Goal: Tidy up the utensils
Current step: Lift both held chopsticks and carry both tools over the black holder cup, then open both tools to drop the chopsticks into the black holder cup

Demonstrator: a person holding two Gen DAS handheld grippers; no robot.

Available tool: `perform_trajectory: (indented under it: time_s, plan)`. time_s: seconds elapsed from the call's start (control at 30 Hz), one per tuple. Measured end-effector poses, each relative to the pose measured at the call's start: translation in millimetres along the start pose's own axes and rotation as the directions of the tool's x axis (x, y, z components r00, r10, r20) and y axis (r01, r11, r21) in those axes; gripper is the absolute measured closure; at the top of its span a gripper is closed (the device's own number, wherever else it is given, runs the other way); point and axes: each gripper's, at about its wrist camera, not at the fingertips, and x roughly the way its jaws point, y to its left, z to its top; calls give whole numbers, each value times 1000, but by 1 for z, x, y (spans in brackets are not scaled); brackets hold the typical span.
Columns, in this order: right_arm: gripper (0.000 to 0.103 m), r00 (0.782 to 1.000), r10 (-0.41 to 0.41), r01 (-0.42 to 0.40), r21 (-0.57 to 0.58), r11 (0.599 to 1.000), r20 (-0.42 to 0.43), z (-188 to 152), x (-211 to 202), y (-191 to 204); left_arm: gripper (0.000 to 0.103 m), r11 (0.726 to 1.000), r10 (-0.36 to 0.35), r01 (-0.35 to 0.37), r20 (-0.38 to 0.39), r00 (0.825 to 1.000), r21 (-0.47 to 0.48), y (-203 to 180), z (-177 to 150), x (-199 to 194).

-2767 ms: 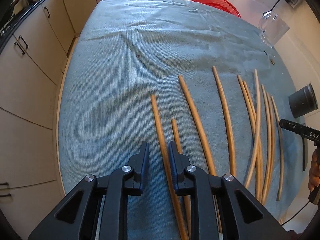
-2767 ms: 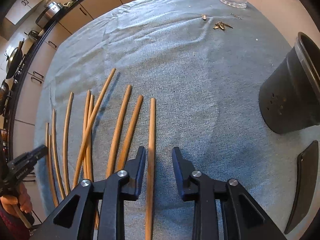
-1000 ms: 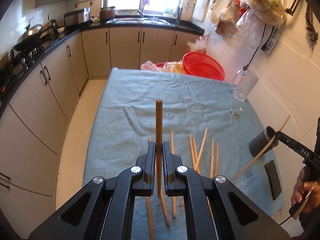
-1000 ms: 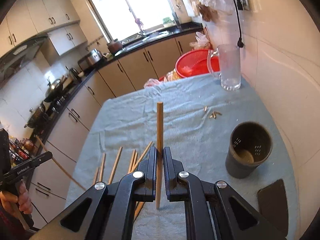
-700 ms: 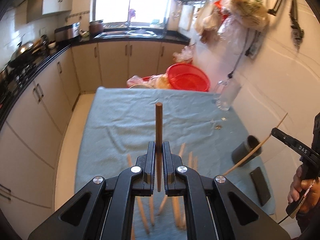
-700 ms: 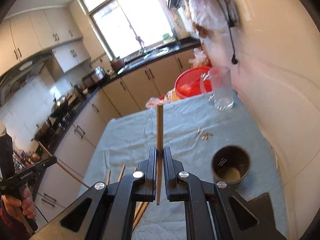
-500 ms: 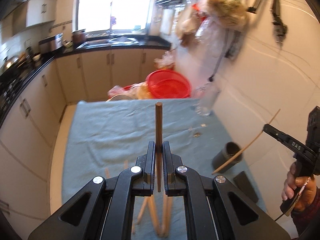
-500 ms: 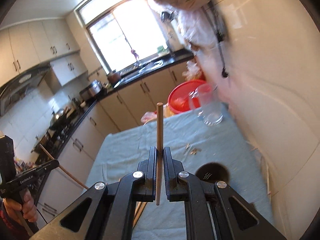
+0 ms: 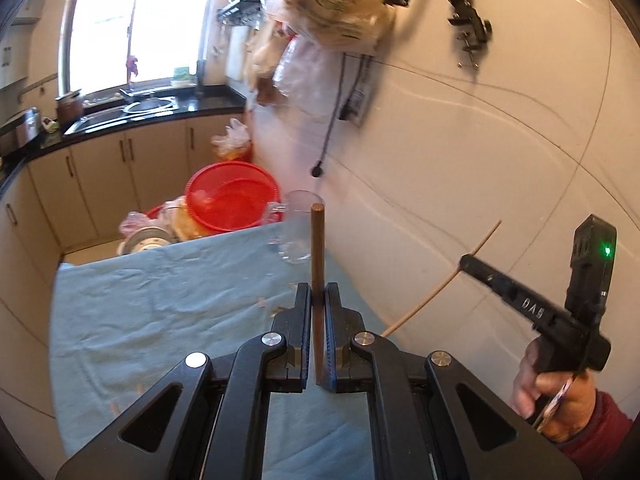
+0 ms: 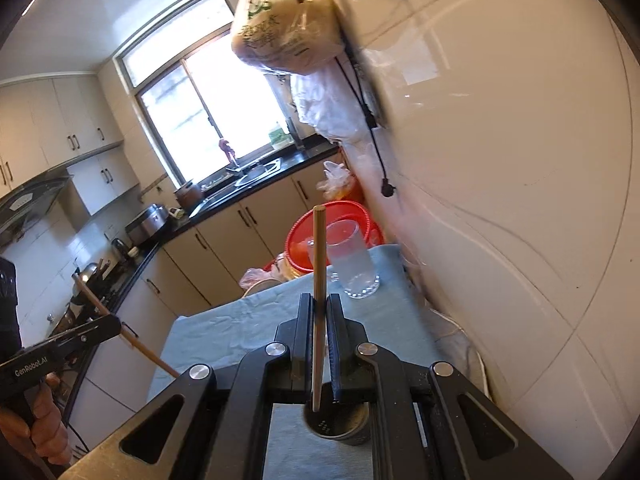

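My left gripper (image 9: 318, 300) is shut on a brown chopstick (image 9: 317, 248) that stands upright between its jaws, high above the blue-cloth table (image 9: 160, 308). My right gripper (image 10: 319, 312) is shut on a lighter chopstick (image 10: 319, 256), upright, its lower end over the mouth of the black utensil cup (image 10: 340, 428) just under the jaws. The right gripper also shows at the right of the left wrist view (image 9: 466, 262), its chopstick (image 9: 436, 284) slanting. The left gripper shows at the left of the right wrist view (image 10: 116, 326).
A clear glass mug (image 10: 354, 264) and a red basket (image 9: 232, 200) stand at the table's far end. A tiled wall (image 9: 480, 160) runs close along the right, with hanging bags (image 9: 336, 4) and a cable. Kitchen cabinets (image 9: 100, 184) lie beyond.
Both grippers have closed on chopsticks from the table and lifted and tilted up. The right one has moved over the black cup; the left has swung right toward the wall.
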Motion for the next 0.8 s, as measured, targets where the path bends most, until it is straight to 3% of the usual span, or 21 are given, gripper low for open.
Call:
perform_trajectory:
  time_s: [0.13, 0.33, 0.6, 0.8]
  plan:
    - [96, 1000, -21, 21, -11, 1000, -22, 1, 13, -6, 97, 999, -37, 36, -29, 999, -4, -17, 5, 27]
    - [96, 994, -37, 34, -31, 999, -102, -8, 38, -17, 97, 1000, -27, 26, -99, 995, -12, -21, -7, 66]
    - [96, 967, -48, 46, -12, 999, -249, -27, 86, -30, 97, 1000, 1, -7, -191, 982, -26, -11, -28, 108]
    - [96, 951, -62, 60, -17, 998, -302, -36, 108, -32, 97, 999, 12, -20, -211, 977, -39, -4, -36, 121]
